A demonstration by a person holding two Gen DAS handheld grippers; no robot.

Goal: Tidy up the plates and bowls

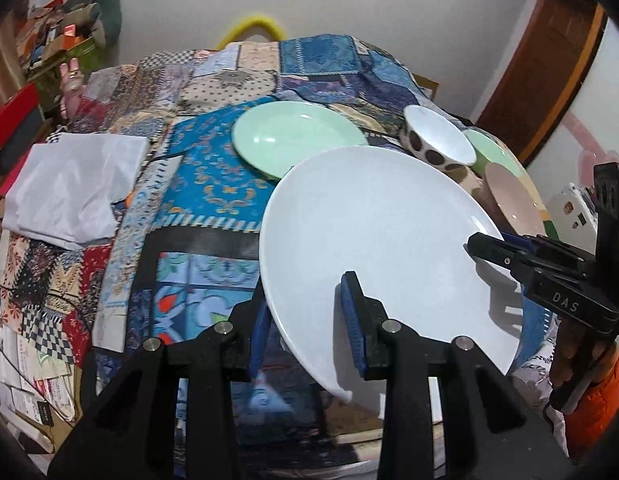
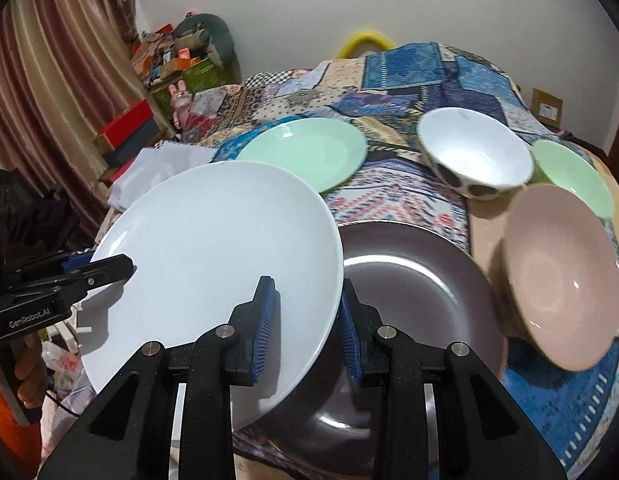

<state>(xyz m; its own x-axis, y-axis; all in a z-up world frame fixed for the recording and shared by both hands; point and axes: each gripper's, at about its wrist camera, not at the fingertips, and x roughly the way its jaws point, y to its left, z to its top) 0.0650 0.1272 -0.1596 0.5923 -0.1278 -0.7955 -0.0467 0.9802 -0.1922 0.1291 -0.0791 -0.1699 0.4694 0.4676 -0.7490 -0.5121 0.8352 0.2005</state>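
A large round white ceramic plate (image 1: 373, 236) was held tilted above the patchwork-quilted bed (image 1: 213, 196), gripped at opposite edges by both tools. The left hand-held gripper (image 1: 307, 322) had its blue-padded jaws drawn in on the plate's near-left rim, one pad above and one below it. The right hand-held gripper (image 2: 307, 328) clamped the plate's near-right rim (image 2: 213, 248) the same way, its jaws narrow, the rim pinched between the ribbed blue pads. In the right wrist view the left tool appeared at the left edge with a hand and an orange sleeve (image 2: 5, 412) behind it. Just beneath and to the right of the lifted plate lay a dark grey-brown round dinner plate (image 2: 413, 292) on the quilt, partly covered by the white one. Farther off sat a pale mint-green flat plate (image 2: 309, 152). To its right stood a white bowl with dark spots on its outside (image 2: 475, 156), a smaller mint-green bowl (image 2: 573, 176) at the far right, and nearer, a pale pink bowl (image 2: 561, 276), blurred and tilted toward the camera. A folded white cloth (image 1: 73, 192) lay on the left side of the bed, with boxes and clutter (image 1: 49, 44) against the far wall.
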